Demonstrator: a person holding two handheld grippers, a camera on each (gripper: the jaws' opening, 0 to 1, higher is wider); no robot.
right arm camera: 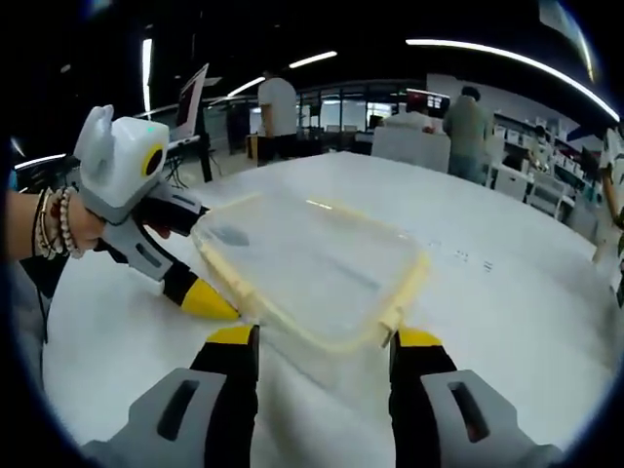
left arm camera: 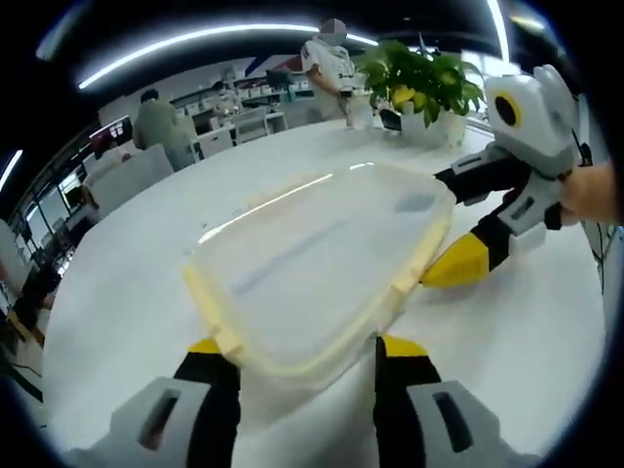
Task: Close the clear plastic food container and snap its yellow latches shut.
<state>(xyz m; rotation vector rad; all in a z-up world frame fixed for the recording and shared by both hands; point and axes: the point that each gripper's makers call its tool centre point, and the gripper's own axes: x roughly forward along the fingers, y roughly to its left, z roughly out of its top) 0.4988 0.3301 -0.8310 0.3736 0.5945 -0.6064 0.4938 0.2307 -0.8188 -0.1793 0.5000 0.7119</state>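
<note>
A white table point(left arm camera: 127, 292) carries a potted plant point(left arm camera: 421, 83) near its far edge in the left gripper view. Beyond the table stand people point(left arm camera: 331, 58) among desks point(left arm camera: 239, 127) and a monitor point(right arm camera: 432, 100), with strip lights point(right arm camera: 487, 49) overhead. A laptop point(right arm camera: 192, 100) stands open past the table's edge.

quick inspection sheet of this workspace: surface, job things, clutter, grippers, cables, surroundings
surface: white table, large and rounded, bare around the work.
job's things: clear plastic food container with its lid on and a yellow rim, lying flat; latch state too blurred to tell.
clutter: nothing seen on the table near the container.
grippers: left gripper open, jaws at either side of the container's near edge; right gripper open, likewise at the opposite edge.
cables: nothing seen.
surroundings: potted plant at the far table edge; open office with desks, monitors and several people in the background, ceiling strip lights.
</note>
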